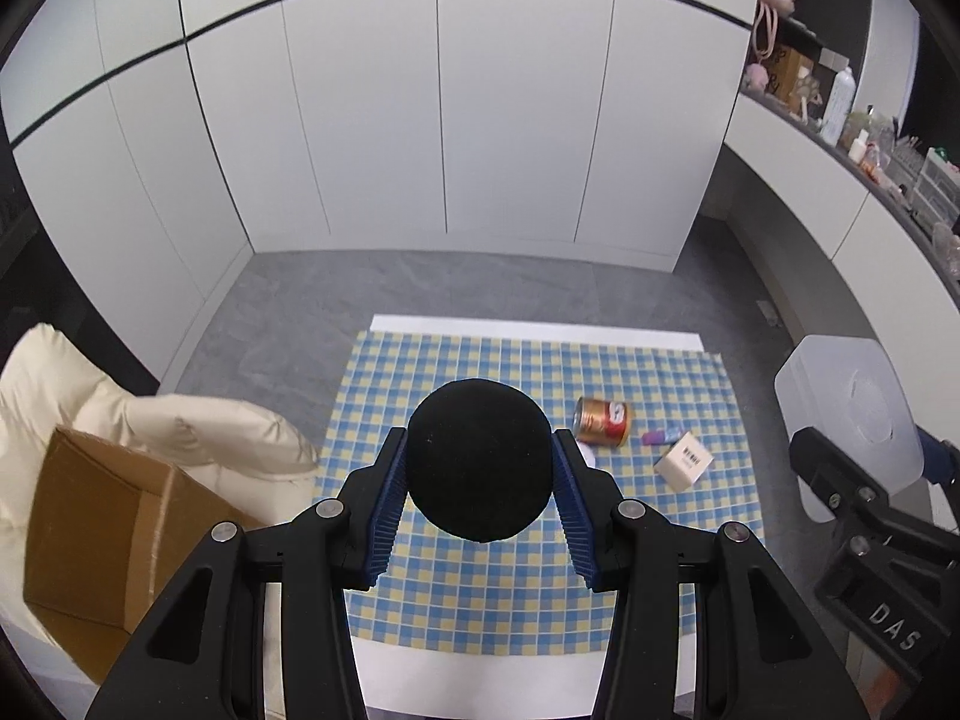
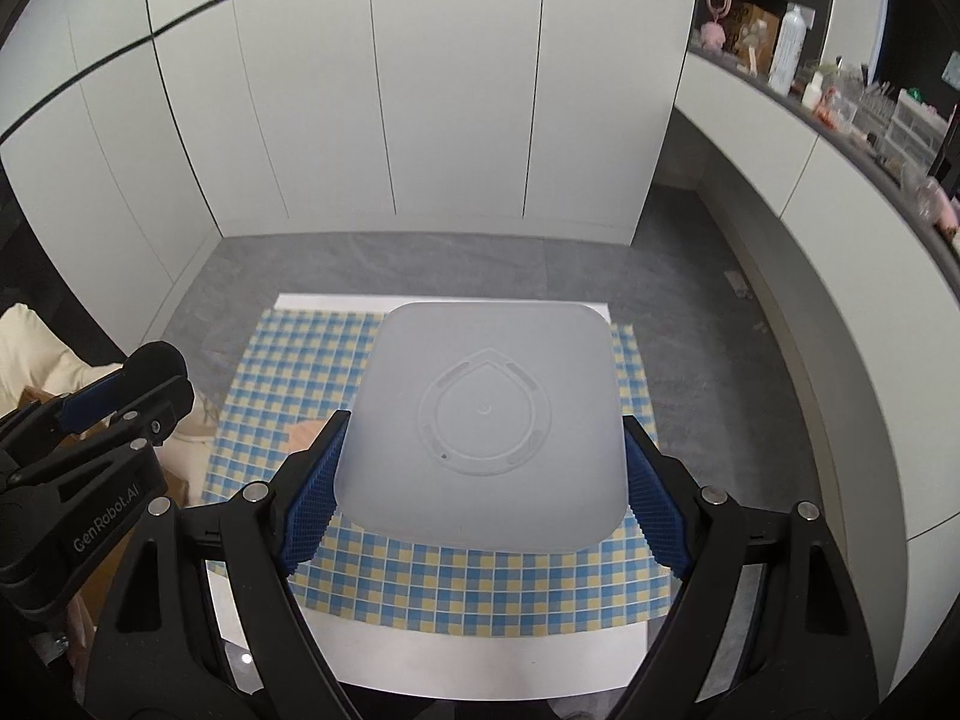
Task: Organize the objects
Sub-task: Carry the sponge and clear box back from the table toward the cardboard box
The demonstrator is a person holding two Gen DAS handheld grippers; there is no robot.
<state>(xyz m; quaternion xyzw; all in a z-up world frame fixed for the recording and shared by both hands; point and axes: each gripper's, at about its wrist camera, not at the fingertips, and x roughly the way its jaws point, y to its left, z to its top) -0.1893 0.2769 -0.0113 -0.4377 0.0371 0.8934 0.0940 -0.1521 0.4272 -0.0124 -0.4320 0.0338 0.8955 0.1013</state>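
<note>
Left tongs (image 1: 480,468) clench a black ball (image 1: 479,459), right tongs (image 2: 483,480) grasp a translucent box (image 2: 489,420), both above the checked desk (image 1: 480,588); best carried level, grips firm

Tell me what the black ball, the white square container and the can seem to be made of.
Black ball: probably foam or felt; matte, without any shine. Container: frosted translucent plastic, with a moulded ring on its base. Can: likely metal, glossy printed wrap, lying on its side.
</note>
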